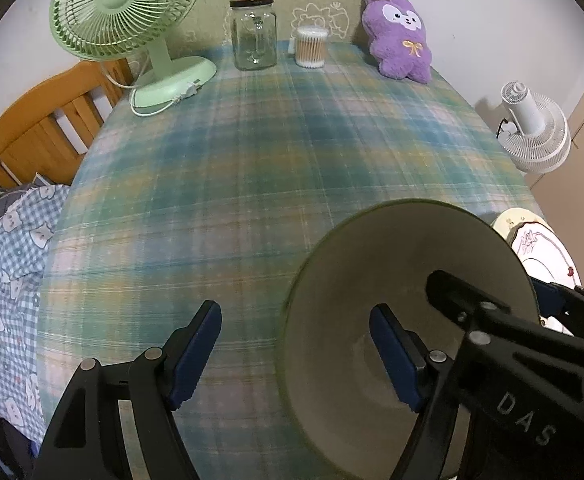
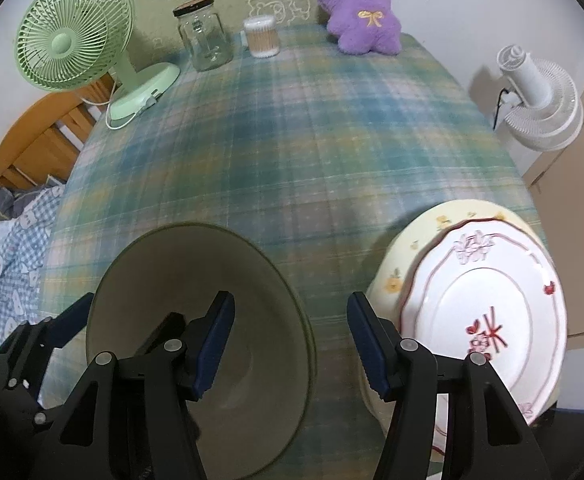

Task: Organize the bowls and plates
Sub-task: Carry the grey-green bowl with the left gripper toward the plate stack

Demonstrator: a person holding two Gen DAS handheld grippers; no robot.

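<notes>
Bowl [image 2: 195, 320], round, smooth, olive-rimmed, cream inside

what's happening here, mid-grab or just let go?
Neither is settled by the views. Both hand-held grippers hang over the green bowl on the plaid tablecloth. The left gripper straddles the bowl's left rim, the right gripper its right rim; both are open, pads not pressing. Right of the bowl, a white flowered plate lies stacked on a yellow plate.
</notes>
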